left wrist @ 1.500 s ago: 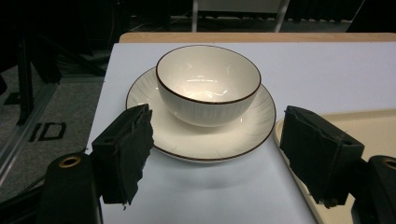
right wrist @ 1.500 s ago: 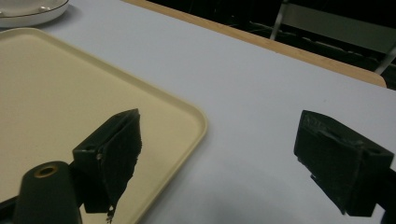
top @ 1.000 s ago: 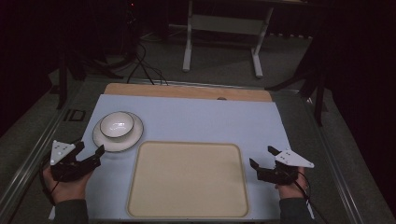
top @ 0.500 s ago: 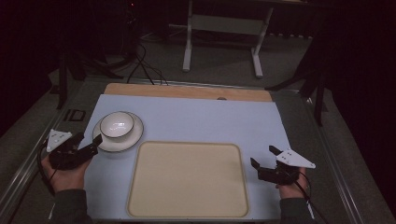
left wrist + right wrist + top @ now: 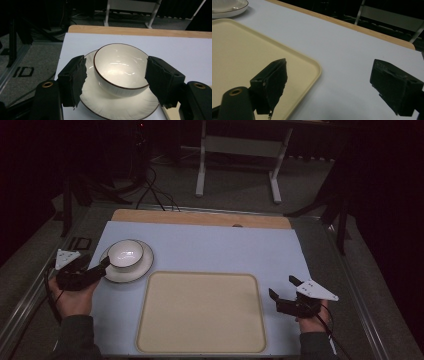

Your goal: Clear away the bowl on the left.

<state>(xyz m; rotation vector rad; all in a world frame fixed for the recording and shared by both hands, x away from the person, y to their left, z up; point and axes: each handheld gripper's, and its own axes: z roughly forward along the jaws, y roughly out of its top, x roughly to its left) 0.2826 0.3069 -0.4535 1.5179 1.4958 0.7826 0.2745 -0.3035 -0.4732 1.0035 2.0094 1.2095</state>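
On saucer [image 5: 120, 106], empty white bowl [image 5: 120, 68]

Bowl [image 5: 120, 68] on saucer [image 5: 117, 105] sits between open left gripper [image 5: 116, 80] fingers, gaps either side, tray [image 5: 200, 312] bare, open table [image 5: 240, 250] beyond tray unobstructed.

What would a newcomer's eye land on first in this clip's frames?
A white bowl sits on a saucer at the left of the pale blue mat, with the open left gripper straddling it. A bare cream tray lies at the near centre, and the open right gripper waits beside its right edge.
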